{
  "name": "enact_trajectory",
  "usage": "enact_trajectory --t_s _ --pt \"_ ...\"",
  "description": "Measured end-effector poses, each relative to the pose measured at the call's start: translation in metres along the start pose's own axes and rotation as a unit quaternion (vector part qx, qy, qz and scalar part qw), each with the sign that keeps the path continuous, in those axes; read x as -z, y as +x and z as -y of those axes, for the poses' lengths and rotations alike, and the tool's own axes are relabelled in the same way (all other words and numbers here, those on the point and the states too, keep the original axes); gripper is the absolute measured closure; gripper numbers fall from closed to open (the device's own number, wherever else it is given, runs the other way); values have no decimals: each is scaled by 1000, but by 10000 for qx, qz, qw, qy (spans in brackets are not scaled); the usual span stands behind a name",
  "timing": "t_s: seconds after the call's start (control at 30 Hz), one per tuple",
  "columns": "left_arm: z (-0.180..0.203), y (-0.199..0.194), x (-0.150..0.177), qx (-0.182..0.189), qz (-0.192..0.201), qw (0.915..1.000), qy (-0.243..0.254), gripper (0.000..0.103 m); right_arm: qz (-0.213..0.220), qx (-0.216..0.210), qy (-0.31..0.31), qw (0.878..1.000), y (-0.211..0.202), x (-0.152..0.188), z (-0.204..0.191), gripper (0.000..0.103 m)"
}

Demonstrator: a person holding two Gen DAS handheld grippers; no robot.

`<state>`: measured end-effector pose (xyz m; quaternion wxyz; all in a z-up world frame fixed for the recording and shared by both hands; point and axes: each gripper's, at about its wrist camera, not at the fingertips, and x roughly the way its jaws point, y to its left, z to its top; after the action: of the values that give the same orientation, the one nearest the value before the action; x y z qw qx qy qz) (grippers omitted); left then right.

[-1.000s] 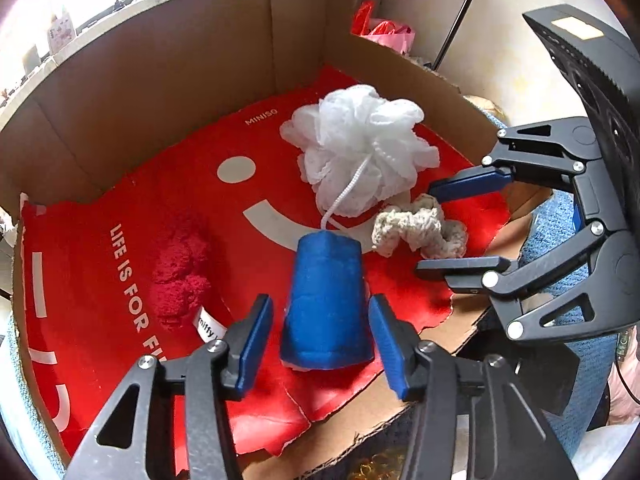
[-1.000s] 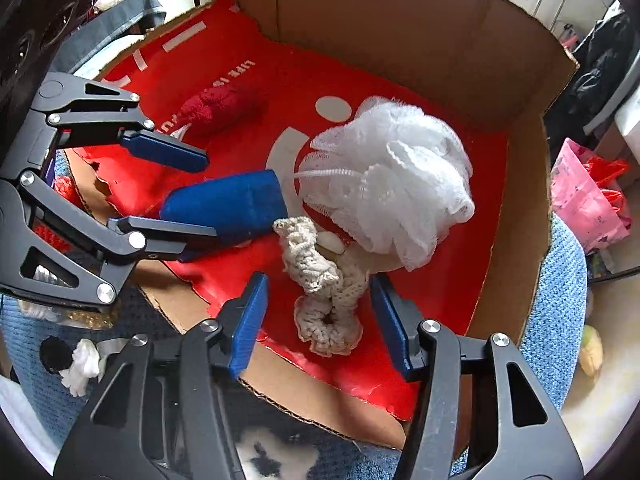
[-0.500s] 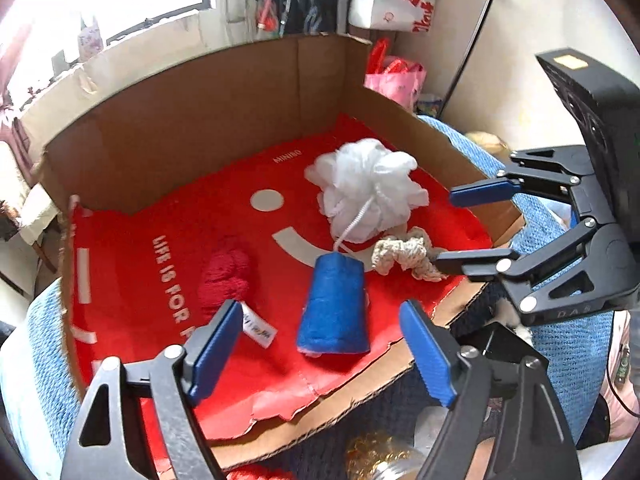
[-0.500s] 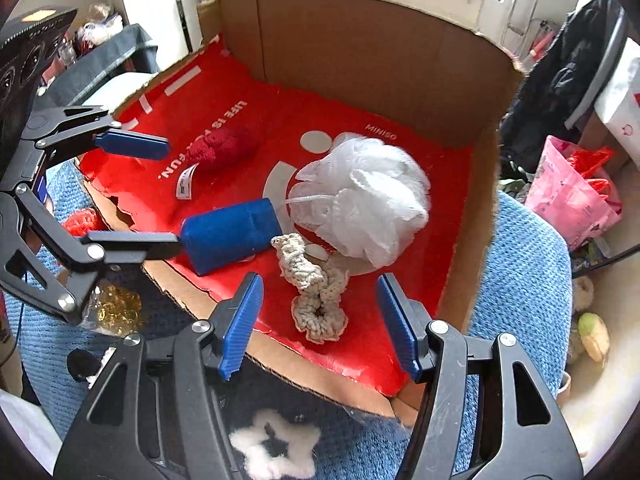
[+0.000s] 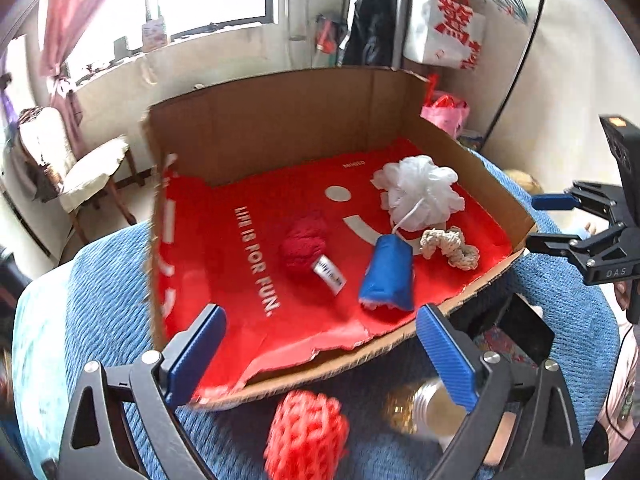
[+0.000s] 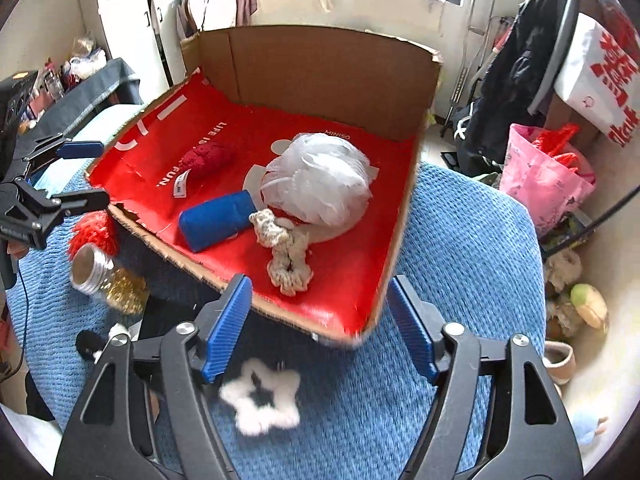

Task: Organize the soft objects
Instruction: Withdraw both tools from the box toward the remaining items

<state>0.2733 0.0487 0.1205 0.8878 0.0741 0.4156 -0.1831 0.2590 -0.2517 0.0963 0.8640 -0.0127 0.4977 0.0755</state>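
The left claw (image 5: 320, 356) hangs spread and empty above the bed, with the red knitted ball (image 5: 306, 436) just below its tips, outside the cardboard tray's (image 5: 280, 120) near edge; the right claw (image 6: 320, 328), likewise spread and empty, sits nearer the white fluffy star (image 6: 262, 400).

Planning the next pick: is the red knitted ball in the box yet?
Out. The red knitted ball lies on the blue blanket, outside the cardboard box.
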Motion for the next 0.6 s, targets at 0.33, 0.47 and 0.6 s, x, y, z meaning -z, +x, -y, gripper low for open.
enact_trajectory --t_s 0.33,0.47,0.6 --pt "8 -59 39 -191 530 9983 -173 0 401 125 59 9991 -50 39 -7 25" --pt "16 -79 62 -272 689 9969 -247 0 558 189 93 9982 -67 60 -12 25" --pt "24 -96 87 -218 818 9958 -358 0 709 213 174 9971 -80 86 -19 25"
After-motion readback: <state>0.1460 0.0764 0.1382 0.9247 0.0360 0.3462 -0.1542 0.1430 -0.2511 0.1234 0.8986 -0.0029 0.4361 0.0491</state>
